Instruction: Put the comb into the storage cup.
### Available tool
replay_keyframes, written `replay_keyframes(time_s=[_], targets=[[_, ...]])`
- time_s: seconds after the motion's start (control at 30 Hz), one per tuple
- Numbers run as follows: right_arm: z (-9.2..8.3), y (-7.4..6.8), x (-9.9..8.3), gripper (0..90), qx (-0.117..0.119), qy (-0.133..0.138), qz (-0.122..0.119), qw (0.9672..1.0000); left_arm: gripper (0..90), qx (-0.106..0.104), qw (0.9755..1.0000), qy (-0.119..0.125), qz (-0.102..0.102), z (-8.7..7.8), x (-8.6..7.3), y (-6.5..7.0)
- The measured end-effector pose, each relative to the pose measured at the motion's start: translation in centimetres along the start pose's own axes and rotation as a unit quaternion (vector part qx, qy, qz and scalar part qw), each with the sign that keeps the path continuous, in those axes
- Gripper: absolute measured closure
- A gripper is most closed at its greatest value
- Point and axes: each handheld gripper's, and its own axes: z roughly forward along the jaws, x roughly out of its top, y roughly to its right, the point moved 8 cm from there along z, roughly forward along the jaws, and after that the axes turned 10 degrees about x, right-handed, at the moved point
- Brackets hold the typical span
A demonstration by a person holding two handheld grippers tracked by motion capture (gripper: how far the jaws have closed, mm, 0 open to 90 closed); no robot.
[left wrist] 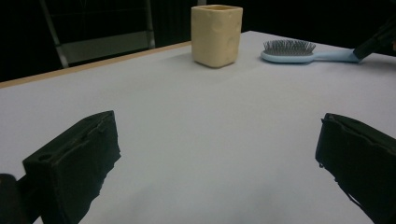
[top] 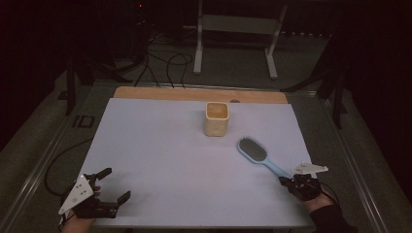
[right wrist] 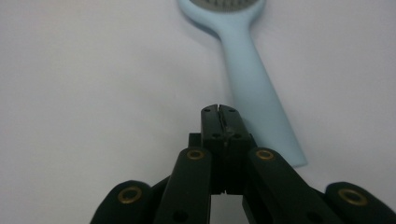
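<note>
Two tools: right tool (top: 291,180) closed, empty; left tool (top: 109,187) open, lower left of high view.
Hairbrush (top: 258,154): flat on surface (top: 160,155), right of centre.
Long axis: handle end runs lower right, just beside right tool's tips.
Nearer hand: right.

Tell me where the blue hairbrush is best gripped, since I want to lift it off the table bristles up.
Probably the handle, near its free end, coming from the person's side where the right hand-held gripper sits shut beside it. The hairbrush lies flat, bristles up; its handle is narrow and straight, points toward that gripper, and has bare table on both sides, while the head is wide and bristled.
</note>
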Motion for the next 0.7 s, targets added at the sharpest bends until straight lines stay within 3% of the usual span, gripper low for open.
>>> replay_keyframes(time_s=[0.4,0.53,0.7], targets=[[-0.6,-0.2,3.1,89.7,0.010,0.001,-0.043,0.9990,0.0,0.000,1.0000,0.000,-0.002,0.0,0.0,0.0],[-0.7,-0.1,4.2,81.5,0.013,-0.005,-0.056,0.9983,0.0,0.000,1.0000,0.000,-0.002,-0.1,0.0,0.0],[-0.5,0.3,5.2,58.3,0.009,-0.024,-0.068,0.9973,0.0,-0.002,1.0000,-0.002,-0.002,-0.1,0.0,0.0]])
